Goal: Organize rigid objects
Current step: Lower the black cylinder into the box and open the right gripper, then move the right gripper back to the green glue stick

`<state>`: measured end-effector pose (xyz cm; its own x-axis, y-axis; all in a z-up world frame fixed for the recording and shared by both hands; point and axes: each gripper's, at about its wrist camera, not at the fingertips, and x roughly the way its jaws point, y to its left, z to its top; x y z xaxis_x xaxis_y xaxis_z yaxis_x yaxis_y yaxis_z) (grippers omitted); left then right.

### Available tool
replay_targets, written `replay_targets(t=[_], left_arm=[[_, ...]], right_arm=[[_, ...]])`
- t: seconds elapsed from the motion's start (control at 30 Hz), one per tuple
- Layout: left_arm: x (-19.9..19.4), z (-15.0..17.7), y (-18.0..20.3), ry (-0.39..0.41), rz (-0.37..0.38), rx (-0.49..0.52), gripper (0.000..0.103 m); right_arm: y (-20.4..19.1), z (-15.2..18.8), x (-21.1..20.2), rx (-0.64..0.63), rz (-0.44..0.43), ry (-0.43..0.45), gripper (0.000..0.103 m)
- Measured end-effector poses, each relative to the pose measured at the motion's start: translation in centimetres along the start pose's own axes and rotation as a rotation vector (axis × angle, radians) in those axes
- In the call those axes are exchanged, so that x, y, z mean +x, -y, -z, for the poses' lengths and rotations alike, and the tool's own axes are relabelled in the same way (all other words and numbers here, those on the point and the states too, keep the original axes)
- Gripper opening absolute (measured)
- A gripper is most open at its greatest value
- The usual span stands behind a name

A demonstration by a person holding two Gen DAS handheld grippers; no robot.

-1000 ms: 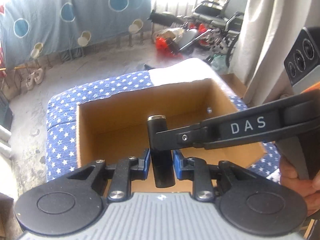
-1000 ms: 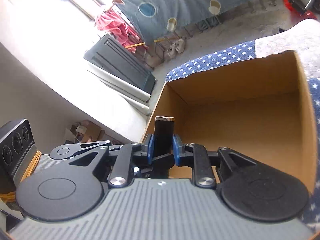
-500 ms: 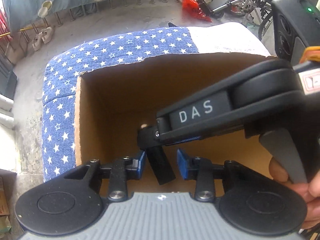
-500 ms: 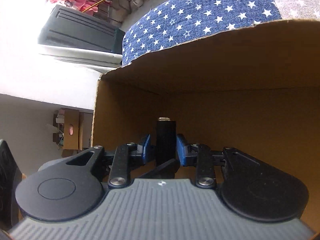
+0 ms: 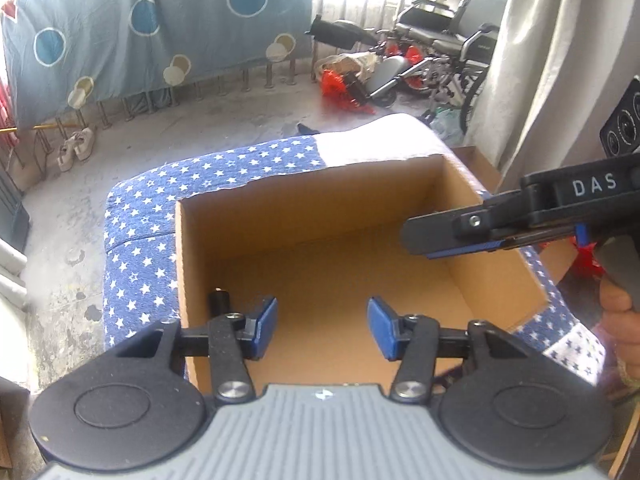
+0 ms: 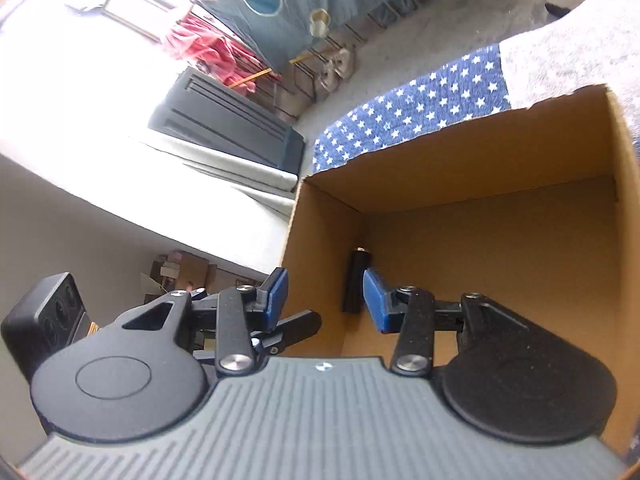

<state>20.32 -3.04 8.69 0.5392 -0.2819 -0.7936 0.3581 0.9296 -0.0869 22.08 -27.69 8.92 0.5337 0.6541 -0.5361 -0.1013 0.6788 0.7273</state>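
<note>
In the left wrist view, a black cylinder (image 5: 219, 301) lies on the floor of the cardboard box (image 5: 496, 272) at the lower left of the frame, close against the box's left wall. Only its capped top end shows, just above and left of the left gripper's left finger. The left gripper (image 5: 322, 328), low in the middle of the frame, has its jaws spreading apart with only bare box floor between the blue pads. At the right edge the right gripper (image 5: 452, 236) reaches in over the box's right rim, a hand (image 5: 620, 320) on its trigger.

In the right wrist view the right gripper (image 6: 325, 298) sits at lower centre, its jaws also widening. The gap between them straddles the box's near left wall. The cylinder (image 6: 354, 280) shows just right of that gap, partly behind the right pad and touching nothing I can make out. Its long axis runs nearly up and down the frame, roughly along the line the fingers point, with the metal-tipped end farthest away.

My judgement is that the cylinder is already stowed and let go. It sits nearest the left gripper's left finger. Any re-grasp would mean shifting leftward in the frame and closing across its narrow width; otherwise both grippers can simply lift clear of the box
</note>
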Motion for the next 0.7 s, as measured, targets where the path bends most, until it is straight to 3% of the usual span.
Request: replay_targets(t=[0.17, 0.3, 0.4, 0.47, 0.6, 0.7], left_arm=[[-2.3, 5.5, 3.3, 0.012, 0.126, 0.024, 0.053], [-0.2, 9.9, 6.7, -0.042, 0.192, 0.063, 0.050], [2.7, 12.7, 8.9, -0.109, 0.213, 0.090, 0.037], [4.3, 13.8, 9.9, -0.145, 0.219, 0.096, 0.034], [6.0, 14.6, 10.5, -0.145, 0.158, 0.108, 0.032], [6.8, 14.9, 10.2, -0.160, 0.170, 0.089, 0.032]], right_arm=[[1.6, 7.6, -6.4, -0.043, 0.040, 0.067, 0.041], [4.3, 13.9, -6.3, -0.030, 0.116, 0.040, 0.041], [5.6, 17.7, -4.4, -0.023, 0.132, -0.008, 0.038], [6.0, 19.0, -3.2, -0.033, 0.148, -0.030, 0.037], [5.5, 19.4, -1.0, -0.069, 0.165, -0.062, 0.036], [5.3, 19.2, 0.2, -0.101, 0.176, -0.085, 0.033]])
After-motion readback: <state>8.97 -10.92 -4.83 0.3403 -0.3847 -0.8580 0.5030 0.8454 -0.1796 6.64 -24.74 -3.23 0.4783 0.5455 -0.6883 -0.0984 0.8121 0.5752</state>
